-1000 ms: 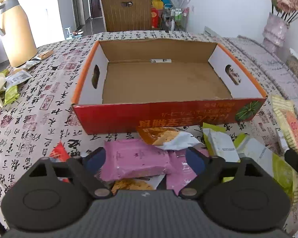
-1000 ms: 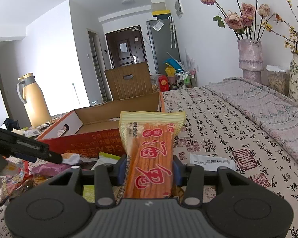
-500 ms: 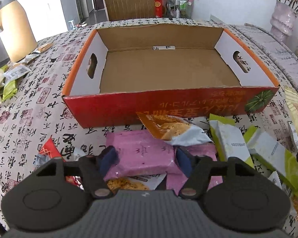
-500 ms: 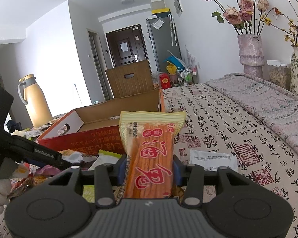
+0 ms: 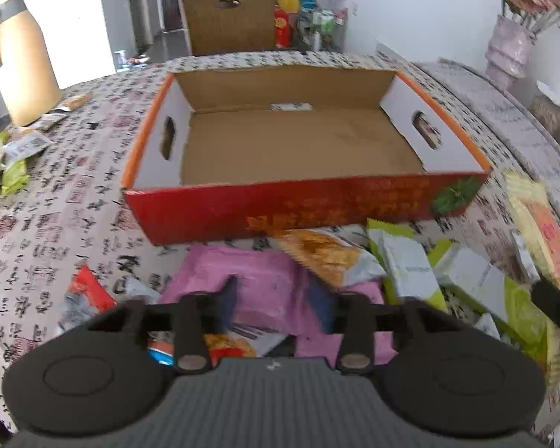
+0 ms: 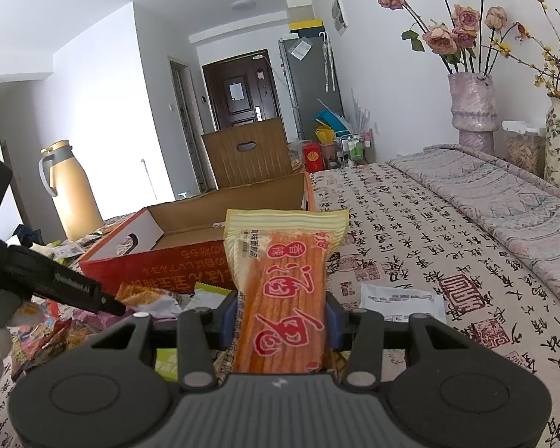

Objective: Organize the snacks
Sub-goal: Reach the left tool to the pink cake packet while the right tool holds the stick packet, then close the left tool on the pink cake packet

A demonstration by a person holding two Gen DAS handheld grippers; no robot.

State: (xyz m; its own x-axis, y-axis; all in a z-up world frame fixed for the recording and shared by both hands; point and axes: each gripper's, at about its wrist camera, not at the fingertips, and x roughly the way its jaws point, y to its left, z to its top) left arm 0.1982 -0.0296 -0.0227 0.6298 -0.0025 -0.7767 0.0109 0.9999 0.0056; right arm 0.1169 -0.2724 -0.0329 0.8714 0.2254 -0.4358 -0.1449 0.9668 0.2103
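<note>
Gripping the soft pink packet mid-body between my left fingers, right fingers clamping the light, crinkly orange packet low.

The box is plain corrugated cardboard, raw matt brown inside, with a printed red skin outside. Under it, the tablecloth is matt woven cloth. Snack packs in front of the box are crinkly plastic film: the pink pack looks satiny, the orange pack properly glossy.
</note>
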